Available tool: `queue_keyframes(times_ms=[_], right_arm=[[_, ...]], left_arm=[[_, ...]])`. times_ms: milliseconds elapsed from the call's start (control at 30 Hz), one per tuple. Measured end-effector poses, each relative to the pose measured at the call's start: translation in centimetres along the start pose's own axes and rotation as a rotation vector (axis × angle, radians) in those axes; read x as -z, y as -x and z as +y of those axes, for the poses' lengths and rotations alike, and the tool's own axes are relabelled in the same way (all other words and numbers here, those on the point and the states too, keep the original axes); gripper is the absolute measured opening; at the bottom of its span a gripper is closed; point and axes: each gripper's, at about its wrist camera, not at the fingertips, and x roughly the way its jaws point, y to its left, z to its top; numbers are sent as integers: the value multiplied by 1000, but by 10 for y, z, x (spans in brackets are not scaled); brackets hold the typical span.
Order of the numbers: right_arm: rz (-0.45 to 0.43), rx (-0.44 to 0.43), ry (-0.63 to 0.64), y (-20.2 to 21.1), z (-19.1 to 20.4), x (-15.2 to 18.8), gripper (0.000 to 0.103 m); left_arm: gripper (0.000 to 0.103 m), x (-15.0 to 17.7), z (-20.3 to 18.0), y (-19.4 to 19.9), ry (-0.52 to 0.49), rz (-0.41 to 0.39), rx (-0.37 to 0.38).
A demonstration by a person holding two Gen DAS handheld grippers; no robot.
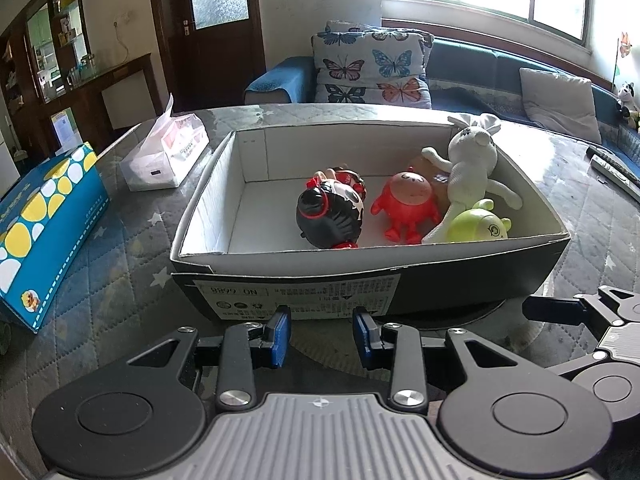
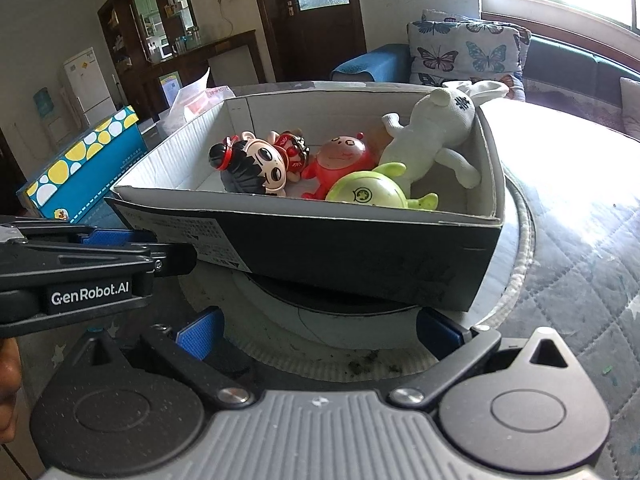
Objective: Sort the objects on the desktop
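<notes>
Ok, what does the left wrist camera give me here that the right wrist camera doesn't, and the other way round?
Left wrist only: the white tissue pack in full, beside the blue dotted box, and a remote at the table's right edge.
Right wrist only: the black-haired doll face-on and the round turntable under the shoebox.
Both: the open shoebox holding the doll, red toy, green toy and white plush rabbit; the left gripper and right gripper open and empty.

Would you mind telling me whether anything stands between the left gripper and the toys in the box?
Yes: the near wall of the box rises between the left gripper and the doll, red figure, green toy and white plush rabbit. Above the open top, nothing visible blocks the way.
</notes>
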Motion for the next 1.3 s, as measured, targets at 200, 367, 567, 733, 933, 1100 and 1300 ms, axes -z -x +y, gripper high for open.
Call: queue_keyframes(times_ms=[200, 367, 567, 733, 933, 1100, 1300], right_arm=[[4, 1, 1, -2, 0, -2, 103], [10, 0, 3, -4, 1, -3, 103], [17, 0, 3, -8, 2, -4, 103], [18, -2, 1, -9, 1, -4, 103], [20, -1, -3, -10, 0, -5, 103], [22, -2, -4, -12, 1, -5, 103], [21, -1, -5, -12, 0, -5, 103]], left_arm=[[36, -2, -1, -2, -7, 3, -1], [36, -2, 0, -6, -10, 10, -2], [36, -3, -1, -10, -16, 20, -1], [36, -3, -1, -12, -20, 24, 1], [36, -3, -1, -15, -19, 30, 4], [36, -3, -2, -16, -21, 32, 4], [36, -3, -2, -16, -19, 32, 5]])
